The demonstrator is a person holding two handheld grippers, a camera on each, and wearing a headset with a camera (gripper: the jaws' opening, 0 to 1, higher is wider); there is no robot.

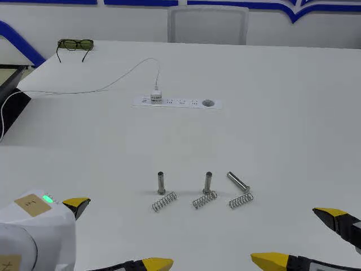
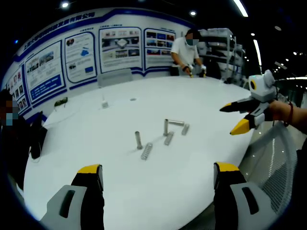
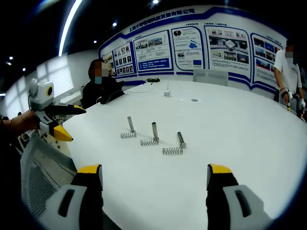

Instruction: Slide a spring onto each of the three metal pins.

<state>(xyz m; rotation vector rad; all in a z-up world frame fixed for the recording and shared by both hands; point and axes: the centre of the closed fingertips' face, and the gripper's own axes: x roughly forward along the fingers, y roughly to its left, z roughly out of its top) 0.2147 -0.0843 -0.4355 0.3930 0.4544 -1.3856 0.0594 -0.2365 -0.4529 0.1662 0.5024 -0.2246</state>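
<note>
On the white table (image 1: 271, 124) two metal pins stand upright (image 1: 161, 183) (image 1: 208, 182), and a third pin (image 1: 238, 182) lies on its side to their right. A loose spring lies flat in front of each pin (image 1: 164, 201) (image 1: 205, 200) (image 1: 241, 200). My left gripper (image 1: 117, 234) is open at the near left edge, well short of the parts. My right gripper (image 1: 296, 237) is open at the near right. The left gripper view has the left pin (image 2: 138, 140) and its spring (image 2: 147, 151) ahead of the open left gripper (image 2: 158, 168). The right gripper view has the lying pin (image 3: 181, 139) ahead of the open right gripper (image 3: 154, 168).
A power strip (image 1: 177, 103) with a white plug and trailing cable lies mid-table. Dark glasses (image 1: 75, 44) rest at the far left, and a grey chair (image 1: 207, 25) stands behind the table. A person (image 2: 187, 50) stands at the far end; another person (image 3: 103, 84) sits at the side.
</note>
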